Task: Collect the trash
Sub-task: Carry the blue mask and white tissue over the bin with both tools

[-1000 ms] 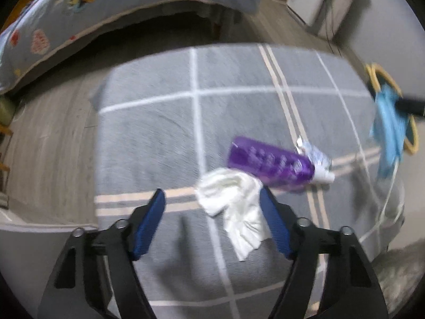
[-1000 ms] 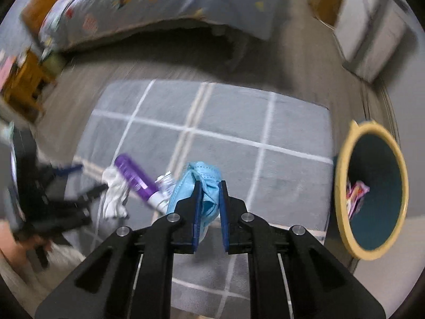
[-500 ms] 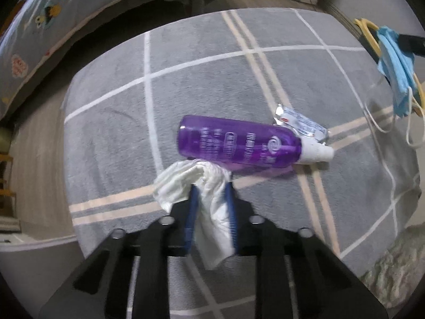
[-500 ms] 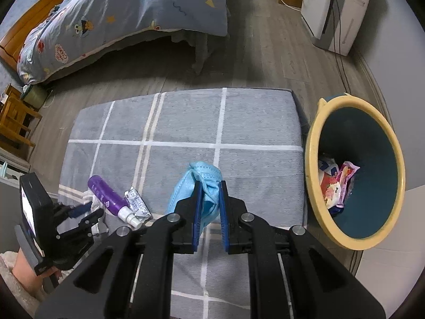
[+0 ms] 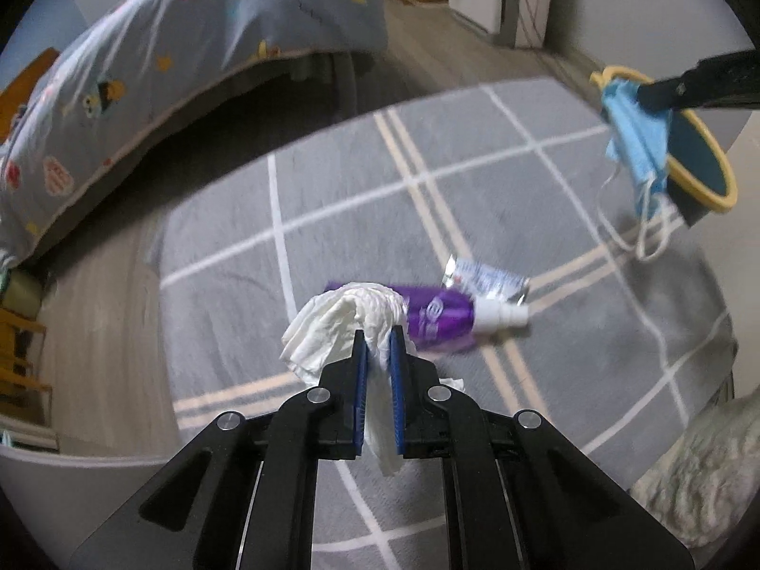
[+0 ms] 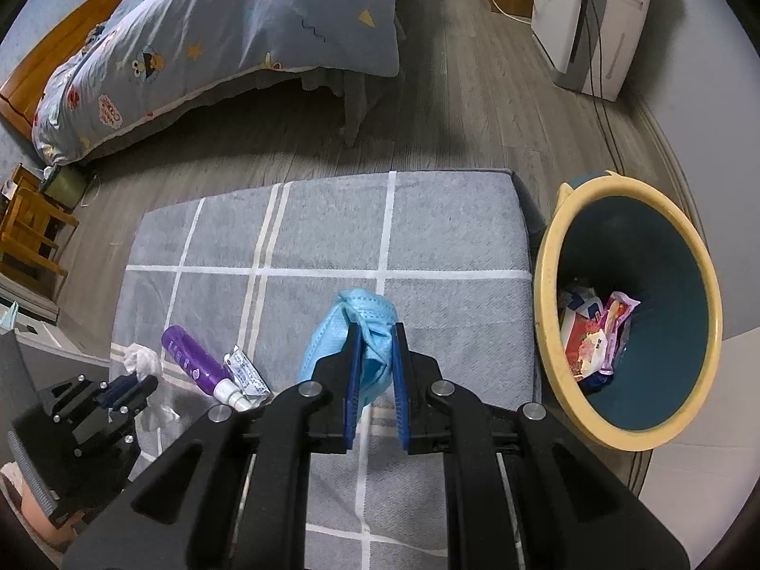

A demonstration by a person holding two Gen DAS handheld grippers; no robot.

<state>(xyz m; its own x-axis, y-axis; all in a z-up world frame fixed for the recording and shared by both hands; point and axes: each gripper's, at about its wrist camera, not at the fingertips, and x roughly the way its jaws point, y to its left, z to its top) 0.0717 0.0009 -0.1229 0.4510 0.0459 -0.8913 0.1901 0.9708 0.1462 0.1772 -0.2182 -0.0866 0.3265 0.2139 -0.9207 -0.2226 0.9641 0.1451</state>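
A: grey checked rug (image 6: 427, 237) beside bed (image 6: 237, 23); bin (image 6: 631, 432) at rug's right edge
B: tissue (image 5: 342, 323) clamped in left gripper (image 5: 377, 332); mask (image 6: 361, 332) clamped in right gripper (image 6: 375, 332), held over rug near bin; bottle (image 5: 441, 318) left lying on rug

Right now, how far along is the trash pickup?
Done: several wrappers already lie in the bin. In hand: the right gripper is shut on the blue mask, held over the rug beside the bin; the left gripper is shut on the white tissue. Left: both need dropping in, then the purple bottle and small packet on the rug.
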